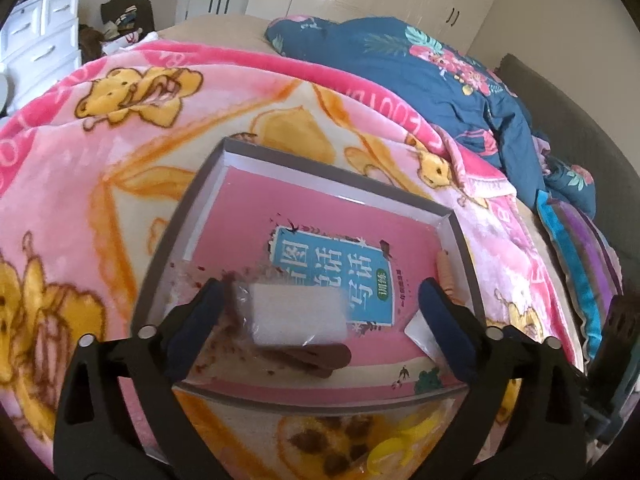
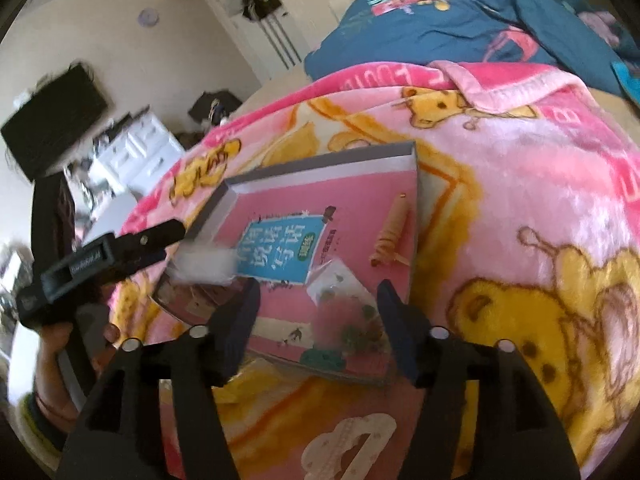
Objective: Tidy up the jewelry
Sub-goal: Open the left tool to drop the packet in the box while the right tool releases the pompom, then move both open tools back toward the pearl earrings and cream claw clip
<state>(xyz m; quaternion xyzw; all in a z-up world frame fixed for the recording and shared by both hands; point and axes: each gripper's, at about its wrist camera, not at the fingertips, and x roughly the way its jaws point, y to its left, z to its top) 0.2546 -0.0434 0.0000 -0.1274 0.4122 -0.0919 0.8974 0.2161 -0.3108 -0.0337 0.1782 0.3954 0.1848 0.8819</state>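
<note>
Your left gripper (image 1: 320,300) has its fingers spread wide, and nothing is pinched between them. A white pad in a clear bag (image 1: 298,312) shows blurred in the gap, over the near left part of the box, so it looks loose rather than held. Beside and under it lie a string of dark red beads (image 1: 230,280) and a brown hair clip (image 1: 316,356).

Your right gripper (image 2: 318,312) is about half open, and its fingers press on nothing. A small clear bag with green bits inside (image 2: 344,300) sits blurred between them, low in the box, and seems free of the grip.

Further out, a tan braided cord (image 2: 390,236) lies along the right wall of the box. All these pieces rest inside the grey box (image 1: 240,152), on a pink book (image 1: 288,208) that lines its floor. The box sits on the pink bear blanket (image 1: 120,128) on the bed.

By my reading you are well into the job: at least four or five items are gathered in the box. What is left is less sure. Something yellow (image 1: 404,436) lies on the blanket just in front of the box, outside it, and may still need to go in. The pieces inside lie loose and overlapping at the near left, so you may still want to space them out.
</note>
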